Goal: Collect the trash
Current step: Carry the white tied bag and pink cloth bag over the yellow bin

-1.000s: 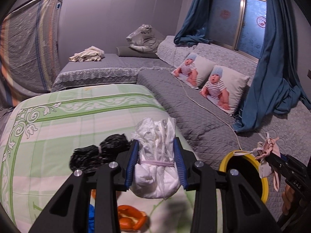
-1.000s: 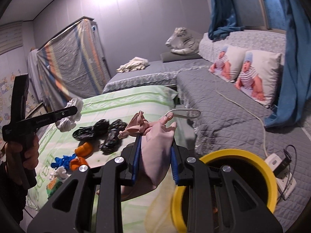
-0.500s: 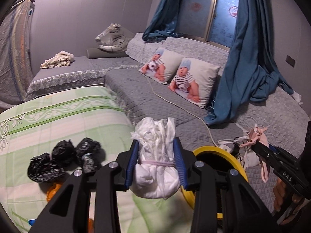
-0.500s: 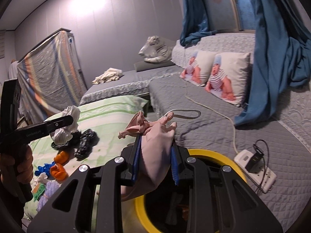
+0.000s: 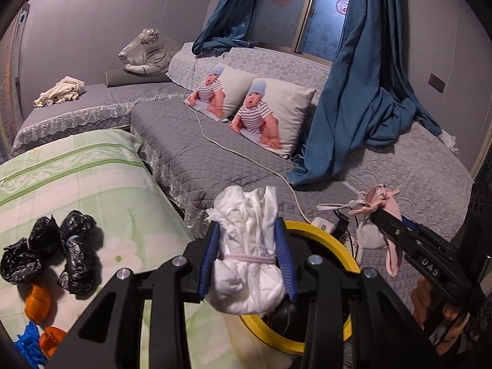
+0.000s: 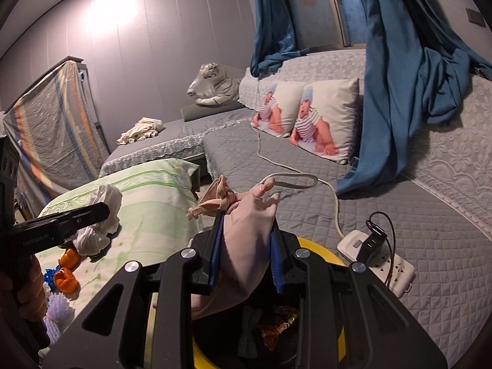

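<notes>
Bin rim fills more of both wrist views than a second ago: the yellow-rimmed bin (image 5: 344, 279), then a sliver off to the right of the left gripper (image 5: 247, 255), now lies directly under and just past its fingertips, and the green bedspread (image 5: 77, 184) with its black bundles (image 5: 58, 255) has slid away to the left. In the right wrist view the bin (image 6: 319, 247) has likewise come from the lower right corner to straight beneath the right gripper (image 6: 246, 252), dark wrappers visible inside it.

Neither grip has changed. The left gripper is clenched on a white bundle (image 5: 249, 261) tied with a pale elastic band, the blue pads pressing its sides; the bundle hangs between the fingers, above the near edge of the bin's opening. The right gripper is clamped on a pink bundle (image 6: 246, 233), knotted at its top, which pokes forward past the fingertips and sags below them over the bin's mouth.

To the right gripper's left, orange scraps (image 6: 66, 270) and blue scraps (image 6: 49, 276) lie on the bedspread, behind the left gripper. A white power strip (image 6: 378, 261) sits on the grey quilt just right of the bin.
</notes>
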`<state>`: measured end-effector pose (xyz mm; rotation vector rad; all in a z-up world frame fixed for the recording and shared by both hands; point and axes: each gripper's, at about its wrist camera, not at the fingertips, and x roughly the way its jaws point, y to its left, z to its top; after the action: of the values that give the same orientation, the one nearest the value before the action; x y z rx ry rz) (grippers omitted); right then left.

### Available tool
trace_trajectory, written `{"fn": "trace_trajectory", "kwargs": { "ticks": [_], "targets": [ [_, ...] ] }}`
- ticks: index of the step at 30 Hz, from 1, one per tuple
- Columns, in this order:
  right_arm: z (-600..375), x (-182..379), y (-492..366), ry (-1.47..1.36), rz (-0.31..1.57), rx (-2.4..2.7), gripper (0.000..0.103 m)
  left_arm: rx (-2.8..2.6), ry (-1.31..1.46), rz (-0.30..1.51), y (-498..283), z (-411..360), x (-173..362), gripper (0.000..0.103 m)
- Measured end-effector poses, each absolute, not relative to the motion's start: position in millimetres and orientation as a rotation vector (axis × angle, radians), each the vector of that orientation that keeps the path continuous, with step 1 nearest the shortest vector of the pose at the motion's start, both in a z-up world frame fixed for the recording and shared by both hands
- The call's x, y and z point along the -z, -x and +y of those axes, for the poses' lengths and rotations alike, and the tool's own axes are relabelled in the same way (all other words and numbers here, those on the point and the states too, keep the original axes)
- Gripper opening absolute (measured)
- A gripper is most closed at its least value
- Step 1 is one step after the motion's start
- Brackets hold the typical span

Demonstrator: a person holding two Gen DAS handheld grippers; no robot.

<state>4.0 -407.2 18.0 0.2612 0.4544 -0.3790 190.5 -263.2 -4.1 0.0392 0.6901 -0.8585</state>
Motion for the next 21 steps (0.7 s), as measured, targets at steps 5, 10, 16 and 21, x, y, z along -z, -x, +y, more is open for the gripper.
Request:
{"fn": "trace_trajectory", "kwargs": {
  "ticks": [5,10,16,21],
  "targets": [
    [-418.3,-6.7,-1.3,-0.276,0.464,0.405,0.025,0.886,-0.063,0.703,-184.7,-281.2,13.0,0.034],
    [-430.2,5.1,-2.0,-0.29,0.485,0.423,0.025,0.92,-0.079,0.732,-182.6,-300.3,25.8,0.034],
    [-437.4,22.0,-1.0,-0.289,0.517,0.476,0.025,0.944,-0.105,0.762,-181.7,-319.4,41.7,0.034],
    [-444.1,40.4,-1.4,-0.307,0.548,0.491,0.025,0.957,-0.129,0.791,-178.7,-333.9,57.2,0.034]
  ]
}}
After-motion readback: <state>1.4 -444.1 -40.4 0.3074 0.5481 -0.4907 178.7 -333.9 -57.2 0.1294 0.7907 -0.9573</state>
